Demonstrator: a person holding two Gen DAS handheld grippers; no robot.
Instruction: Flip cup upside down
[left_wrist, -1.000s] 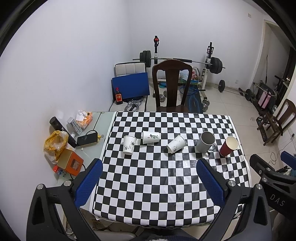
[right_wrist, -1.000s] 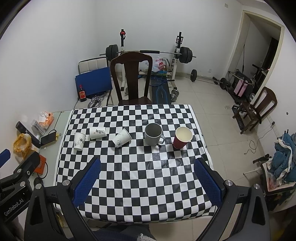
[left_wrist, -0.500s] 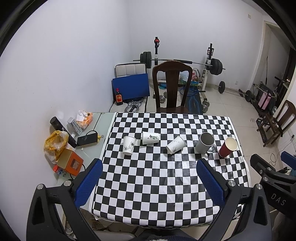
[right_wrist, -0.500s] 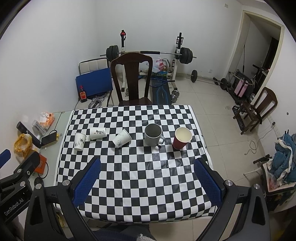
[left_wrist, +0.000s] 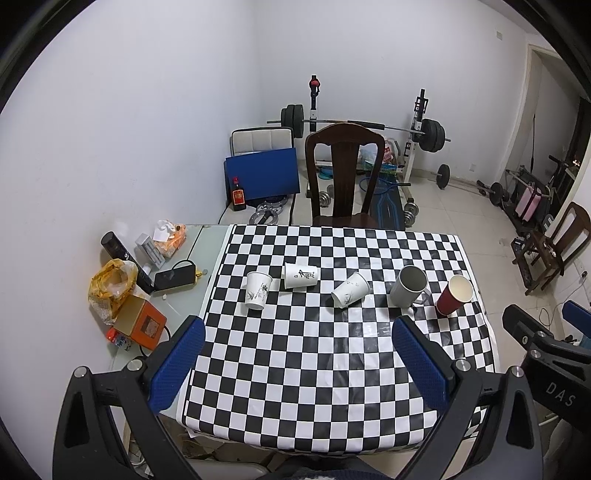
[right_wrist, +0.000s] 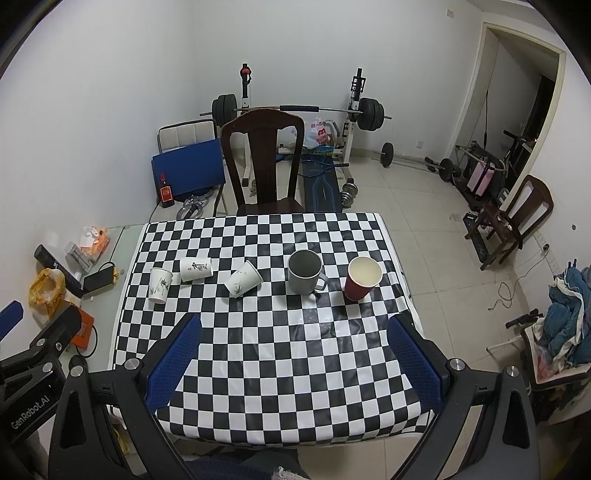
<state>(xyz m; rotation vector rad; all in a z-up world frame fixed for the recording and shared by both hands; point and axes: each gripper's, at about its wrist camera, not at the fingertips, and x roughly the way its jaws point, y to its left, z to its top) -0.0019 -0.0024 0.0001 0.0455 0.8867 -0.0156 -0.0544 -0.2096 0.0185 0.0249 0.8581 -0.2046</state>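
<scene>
I hold both tools high above the bench with the black-and-white checkered cloth (right_wrist: 280, 350), and both stand wide open with nothing between their blue pads: the left tool (left_wrist: 297, 354) and the right tool (right_wrist: 293, 350). The cups sit in a row across the middle of the frame. From the right wrist view I see a white paper cup with a dark plant print (right_wrist: 160, 285) standing upright at the left, a white paper cup with black lettering (right_wrist: 195, 268) lying on its side just beside it, a third white paper cup (right_wrist: 243, 283) tipped over near the centre, then a grey mug with a handle (right_wrist: 305, 271) and a red paper cup with a pale inside (right_wrist: 362, 277), both upright with mouths open. I judge the approach has not begun. To flip one well, I would descend on an upright cup, pinch its wall gently mid-height so the paper does not crush, lift clear, roll my wrist fully over, and set the rim flat on the cloth.
</scene>
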